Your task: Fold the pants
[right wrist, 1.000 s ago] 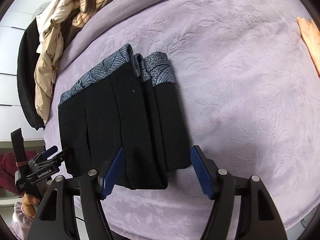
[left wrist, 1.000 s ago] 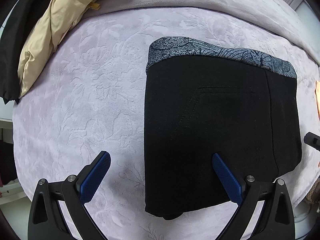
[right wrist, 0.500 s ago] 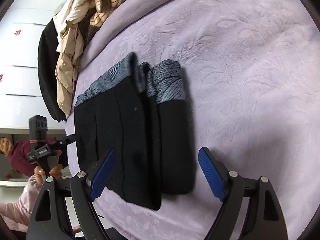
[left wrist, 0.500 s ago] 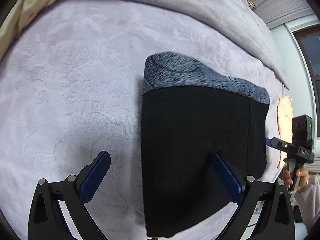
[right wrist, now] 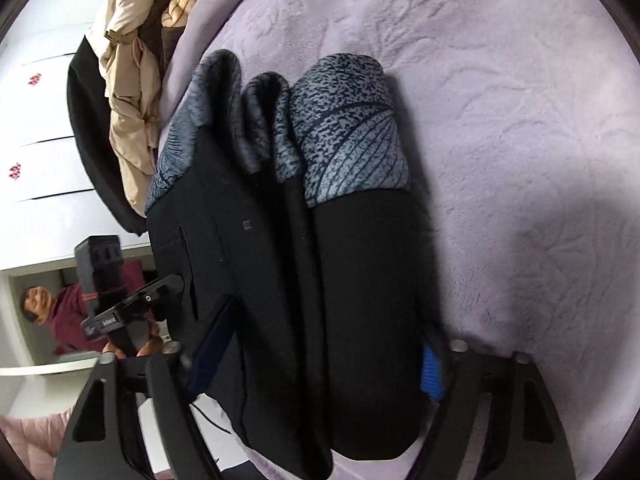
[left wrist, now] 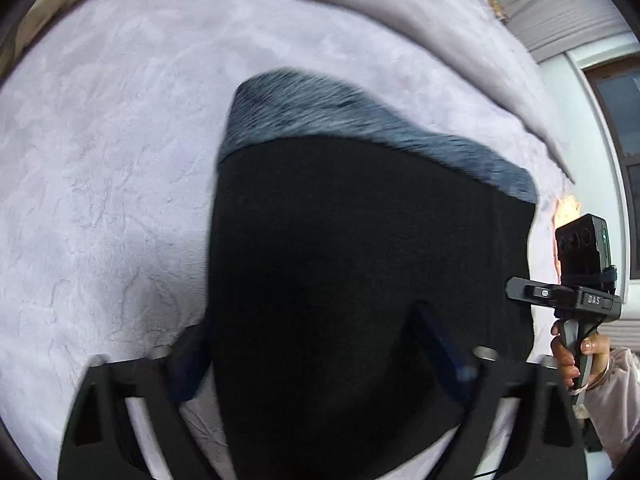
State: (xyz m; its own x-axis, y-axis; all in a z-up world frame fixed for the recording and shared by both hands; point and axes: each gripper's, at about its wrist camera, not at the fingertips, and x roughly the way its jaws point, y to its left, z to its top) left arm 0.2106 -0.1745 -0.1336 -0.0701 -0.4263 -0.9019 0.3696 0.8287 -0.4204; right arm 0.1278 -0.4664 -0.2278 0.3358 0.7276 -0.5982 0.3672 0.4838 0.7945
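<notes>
Both tongs just closing round folded pants (left wrist: 360, 280) edge; L (left wrist: 320, 364) & R (right wrist: 316, 344); grip unclear.

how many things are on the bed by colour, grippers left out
black with grey band: 1, the folded pants
beige: 1, a jacket in the pile
black: 1, a garment in the pile
striped tan: 1, a garment
peach: 1, a cloth
total: 5

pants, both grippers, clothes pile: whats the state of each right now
pants: folded into a thick bundle, flat on the blanket, patterned waistband at far end
left gripper: jaws just closing around the bundle's near edge
right gripper: jaws just closing, straddling the bundle
clothes pile: heaped, unfolded
</notes>
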